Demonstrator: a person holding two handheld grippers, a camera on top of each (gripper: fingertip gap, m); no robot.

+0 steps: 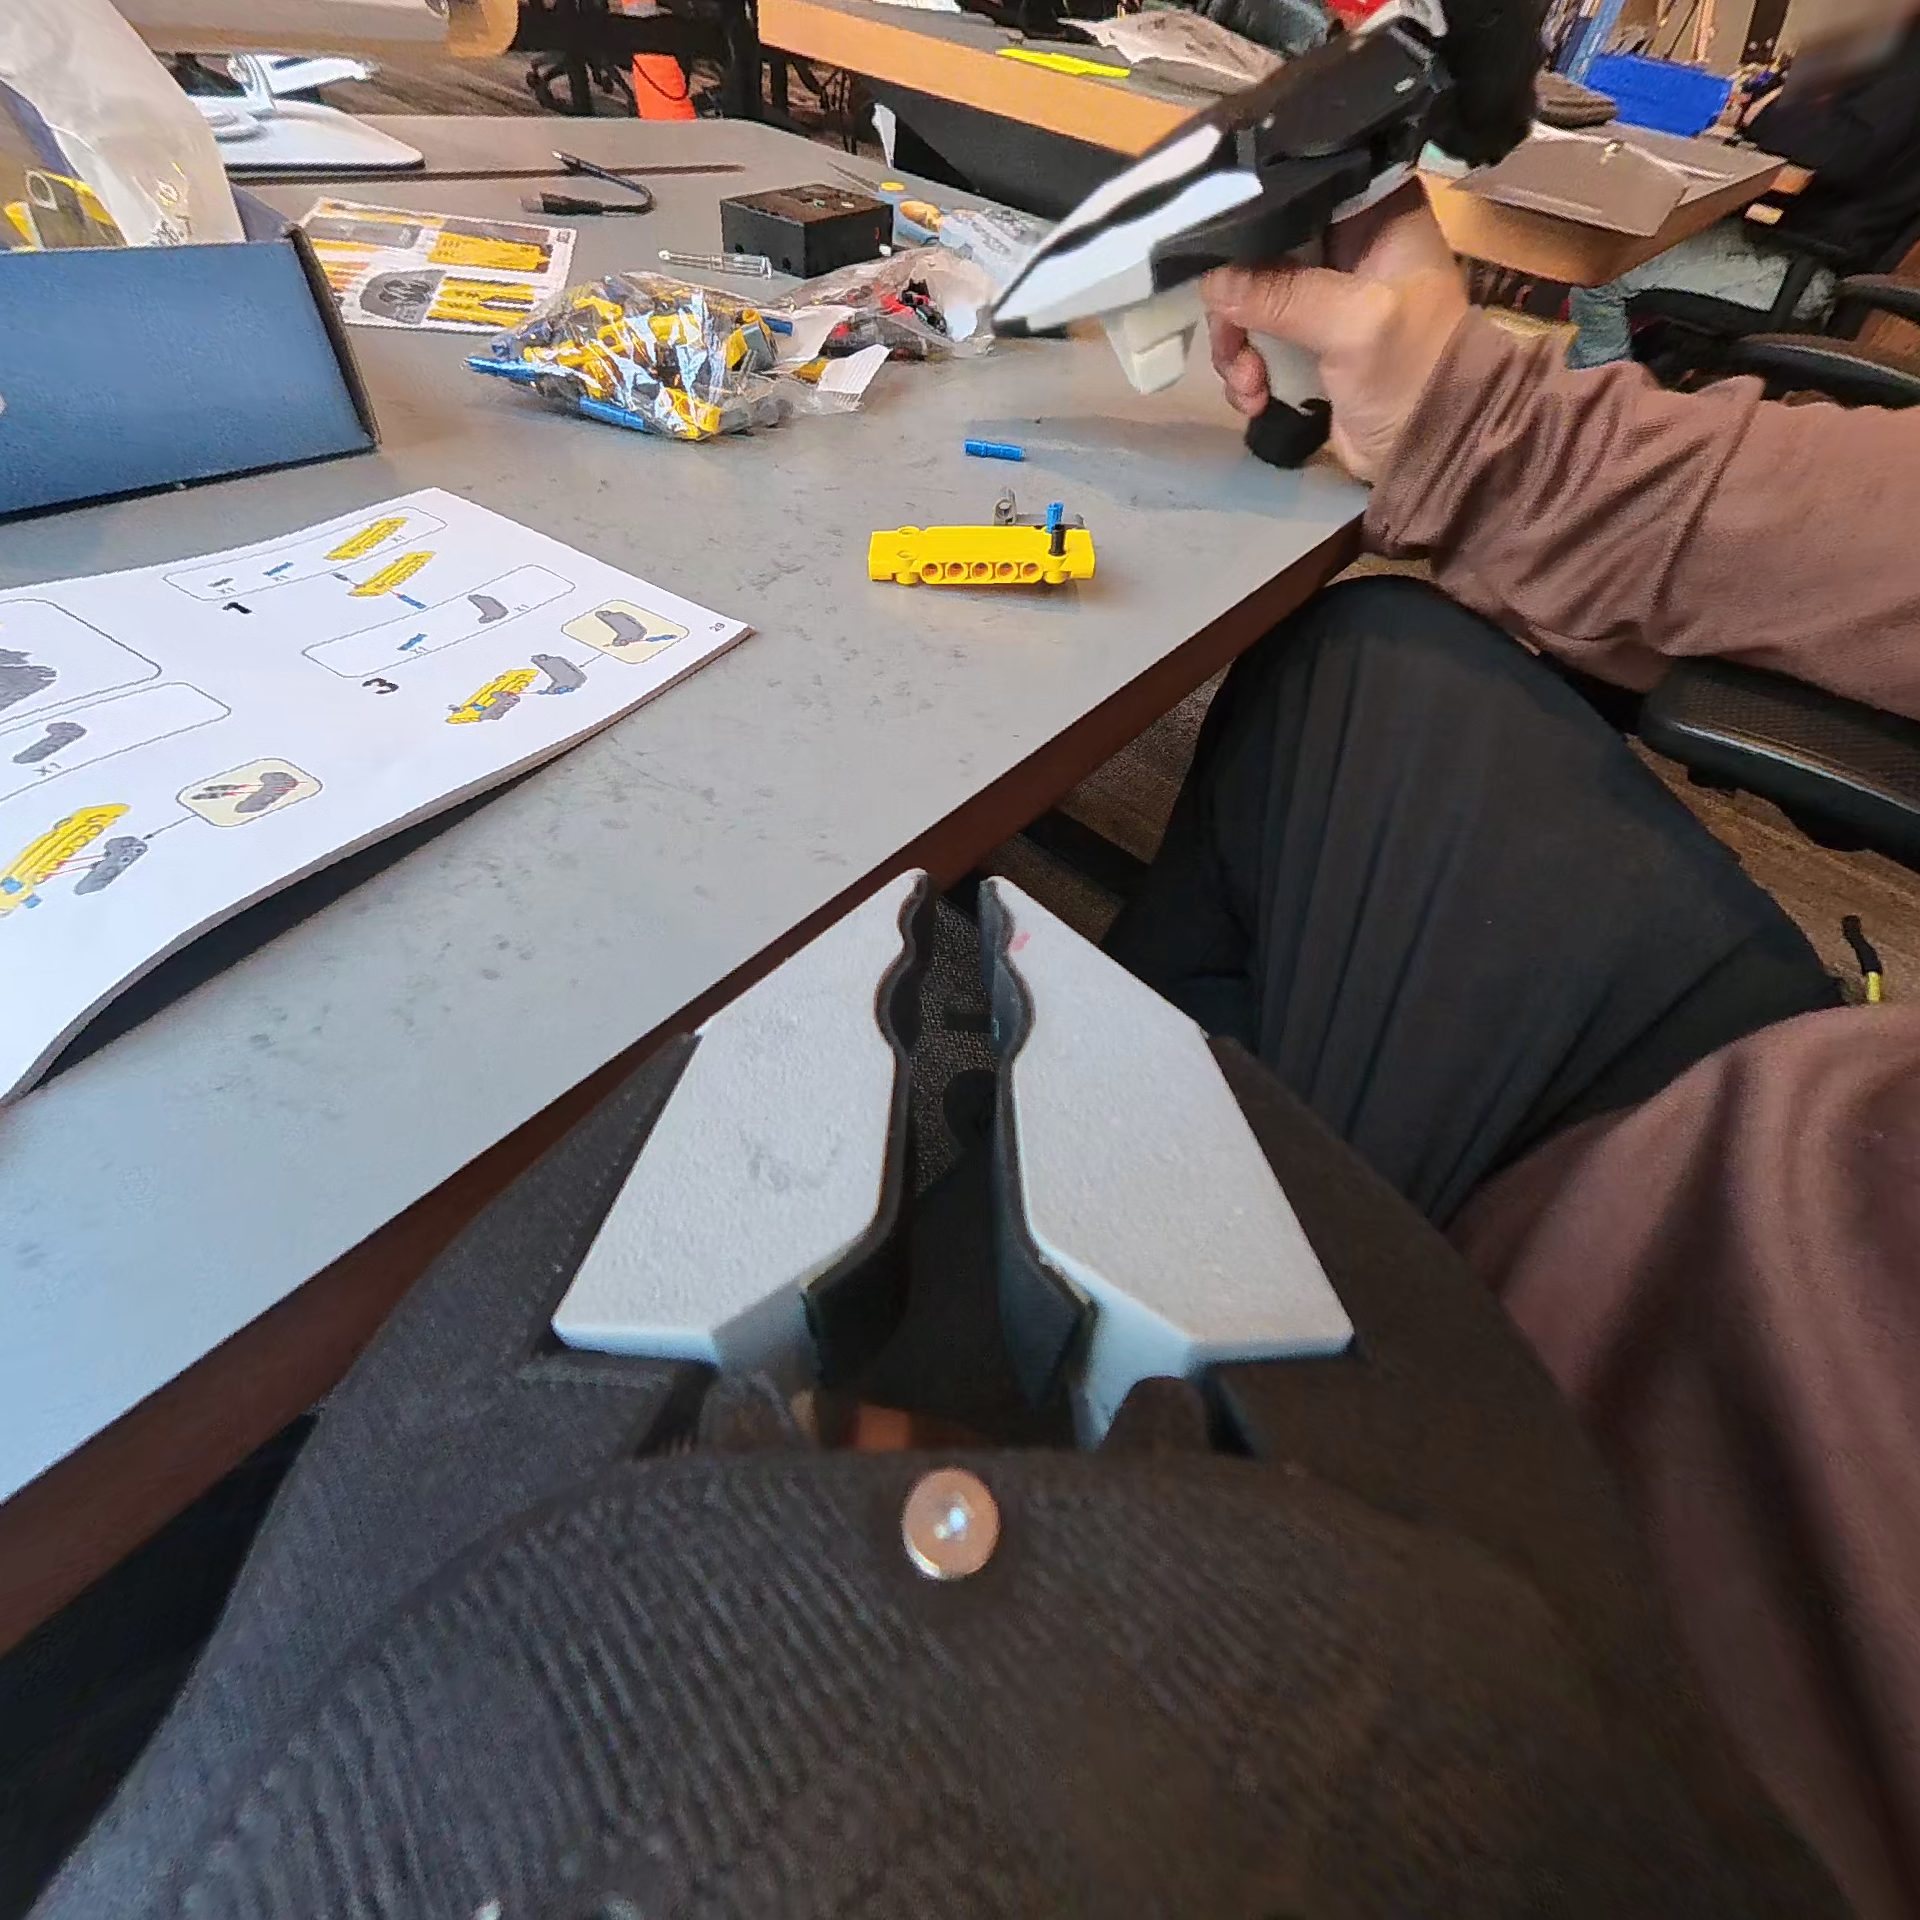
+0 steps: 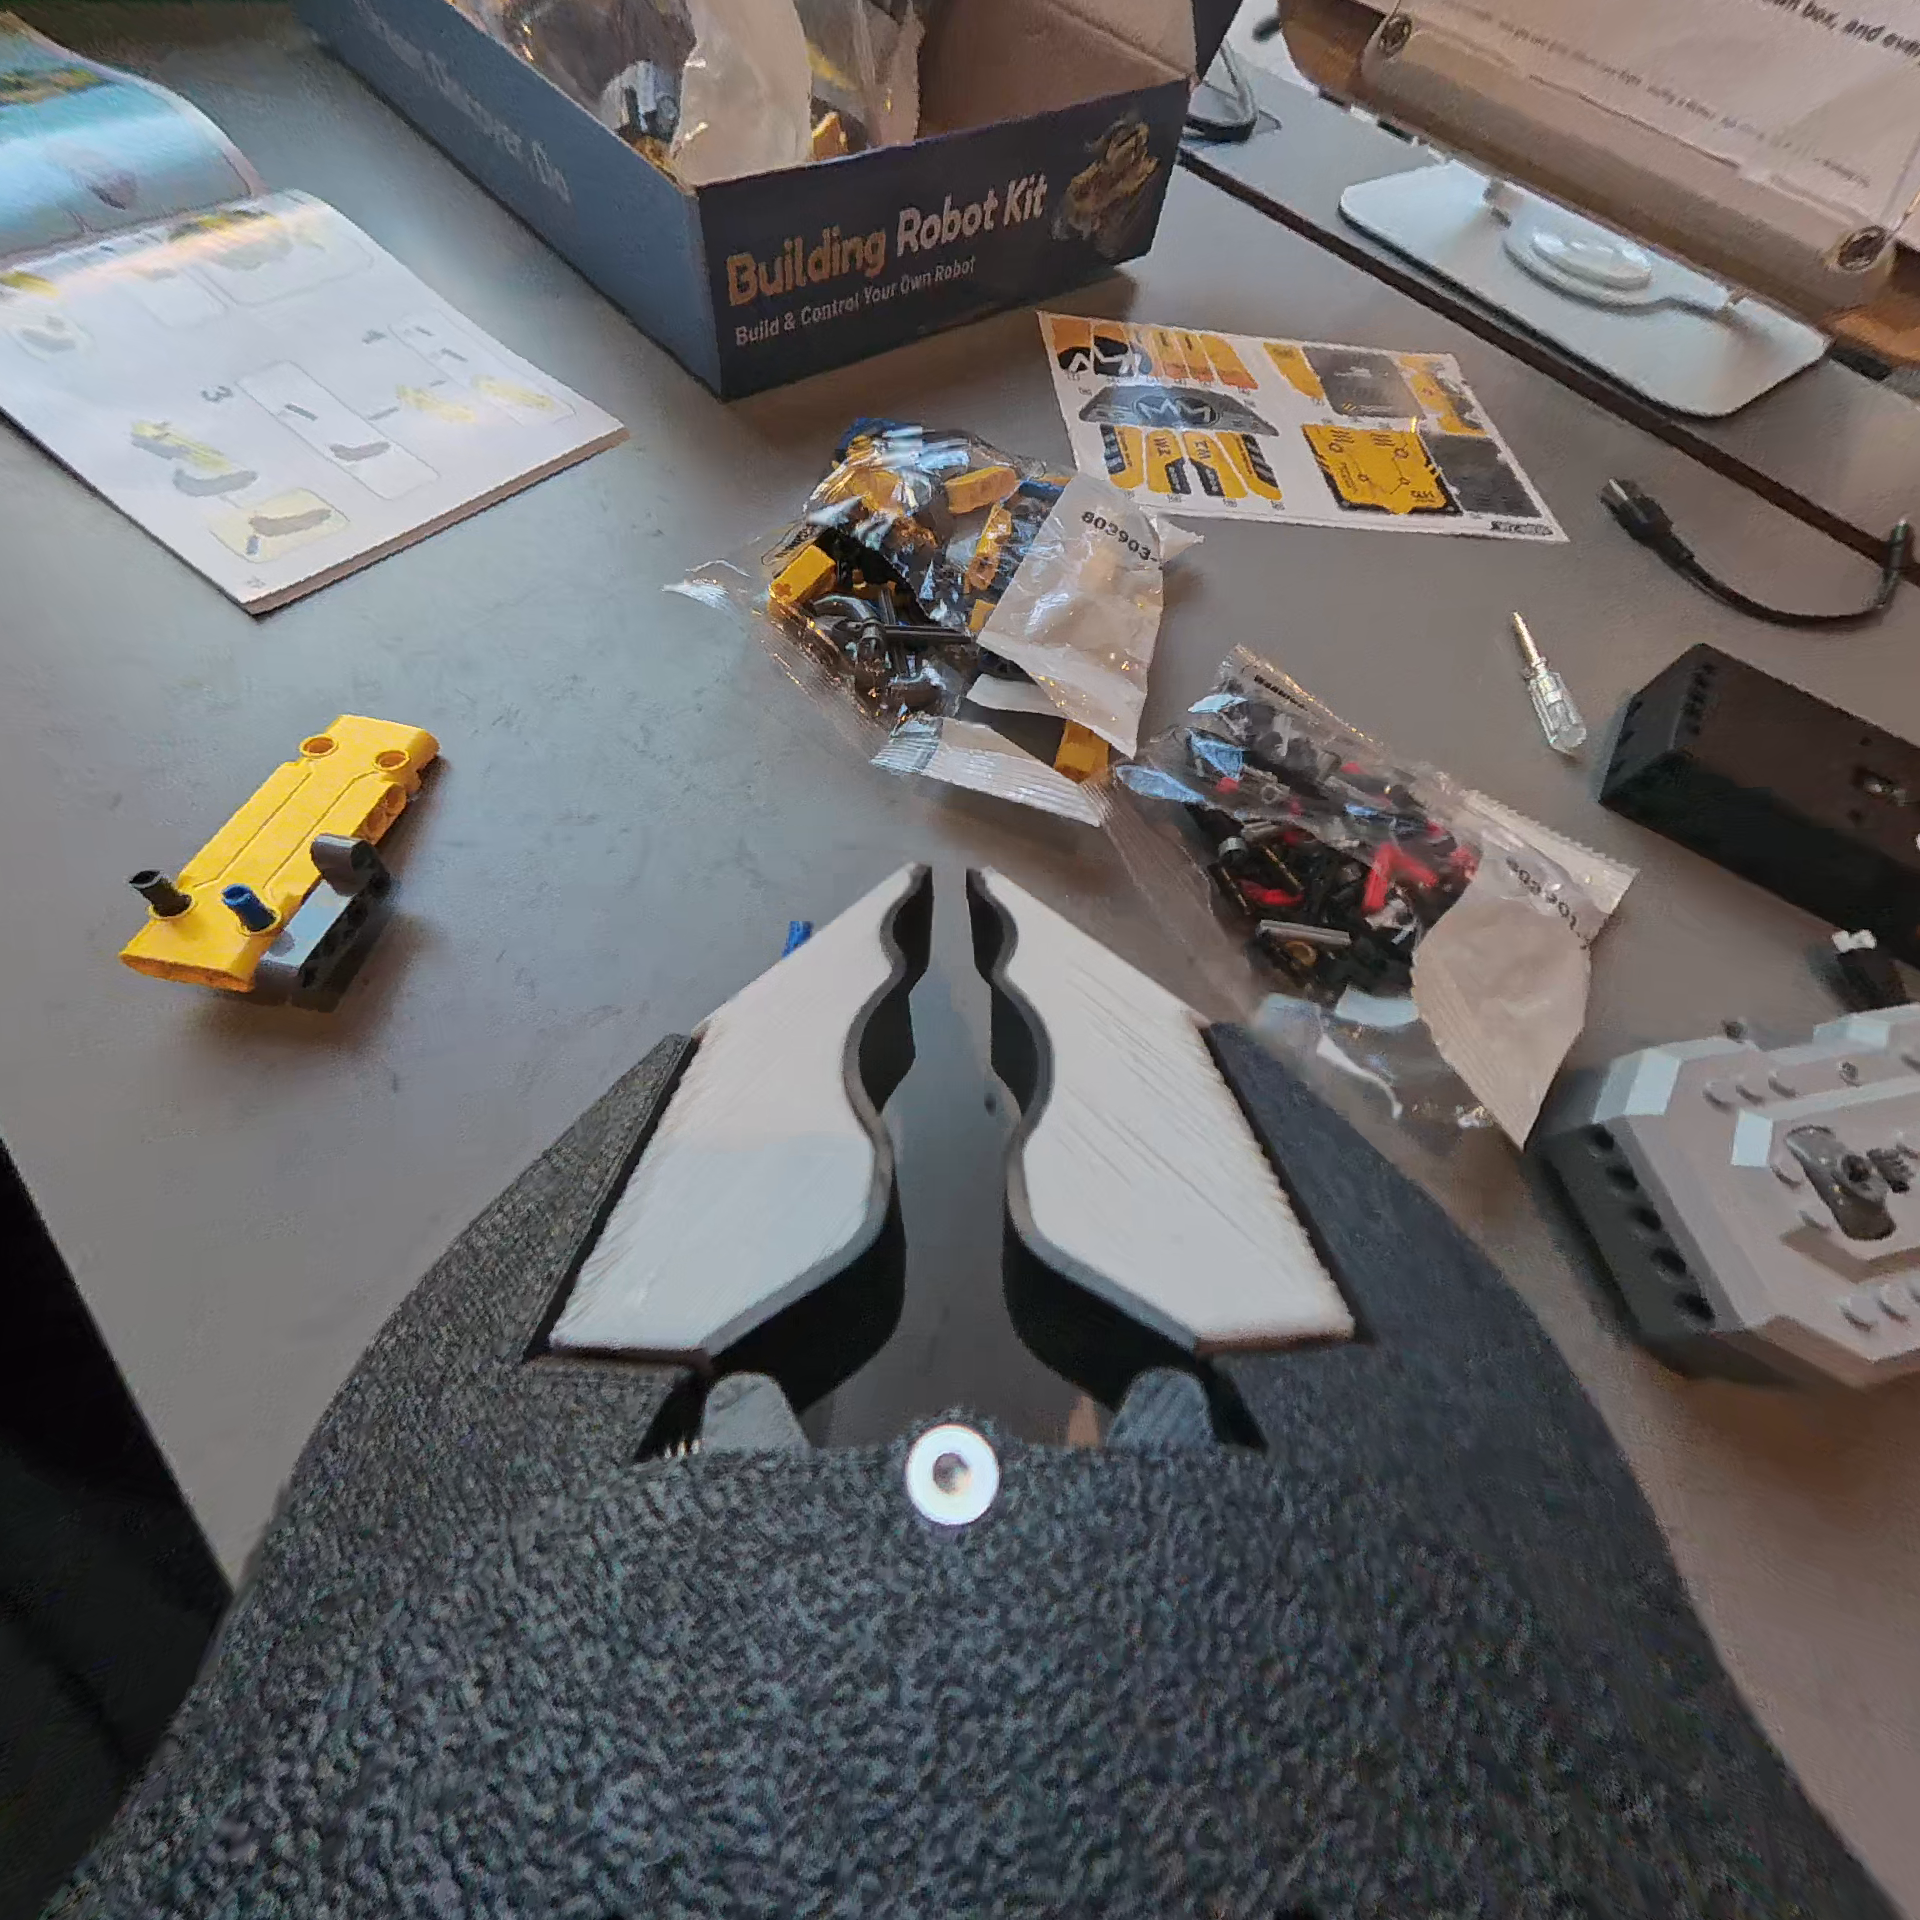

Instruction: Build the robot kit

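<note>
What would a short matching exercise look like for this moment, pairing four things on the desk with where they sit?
Things:
1. yellow beam assembly
2. blue pin
3. sticker sheet
4. instruction booklet

Places:
A. lying open by the blue box
B. loose on the table under the right gripper
C. beyond the two parts bags
D. near the table edge, black and blue pins standing up in it

Pairs: 1-D, 2-B, 3-C, 4-A
</note>
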